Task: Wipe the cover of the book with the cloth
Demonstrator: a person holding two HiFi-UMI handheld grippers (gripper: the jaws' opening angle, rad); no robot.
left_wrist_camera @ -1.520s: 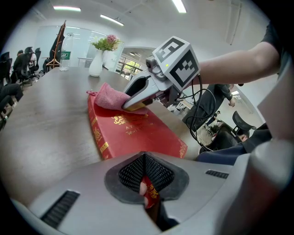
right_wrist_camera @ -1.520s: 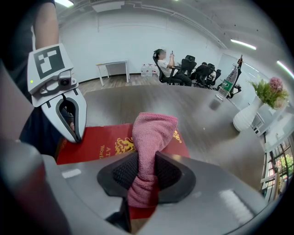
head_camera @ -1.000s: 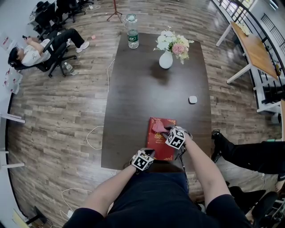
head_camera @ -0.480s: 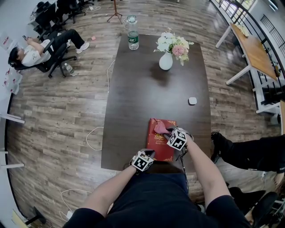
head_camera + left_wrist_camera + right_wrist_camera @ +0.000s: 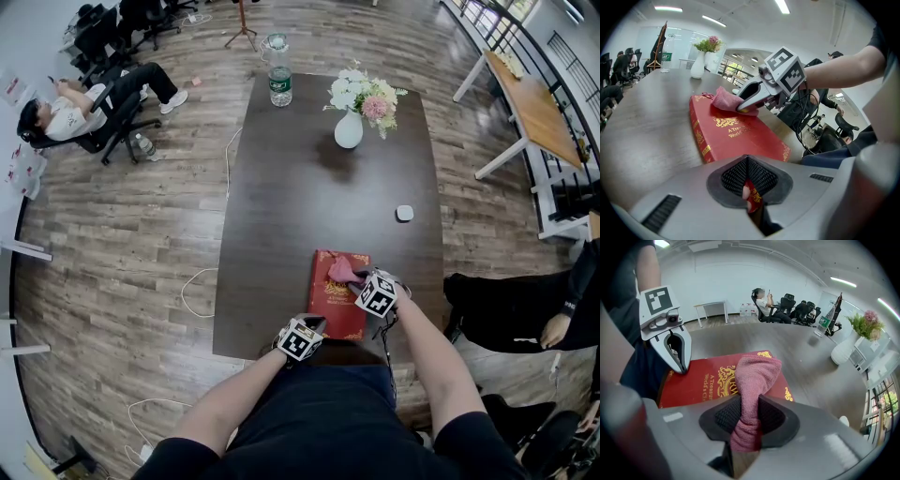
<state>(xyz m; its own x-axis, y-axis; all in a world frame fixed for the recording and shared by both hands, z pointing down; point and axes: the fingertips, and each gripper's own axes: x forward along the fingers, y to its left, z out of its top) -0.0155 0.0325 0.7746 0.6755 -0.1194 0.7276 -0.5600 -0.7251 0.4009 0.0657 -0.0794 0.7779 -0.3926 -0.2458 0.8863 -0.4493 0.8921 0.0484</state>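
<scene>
- Your book was red, with gold ornament and lettering.
- Your cloth was pink.
- Your desk was dark brown.
- The vase near its far edge was white.

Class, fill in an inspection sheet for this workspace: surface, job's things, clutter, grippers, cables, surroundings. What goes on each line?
Surface: dark wooden table.
Job's things: red book lies flat near the table's near edge; pink cloth rests on its cover.
Clutter: vase of flowers, water bottle, small white object, all away from the book.
Grippers: left gripper shut on the book's near edge; right gripper shut on the cloth.
Cables: white cable on the floor; black cables by the right gripper.
Surroundings: seated person far left; another person at right.
</scene>
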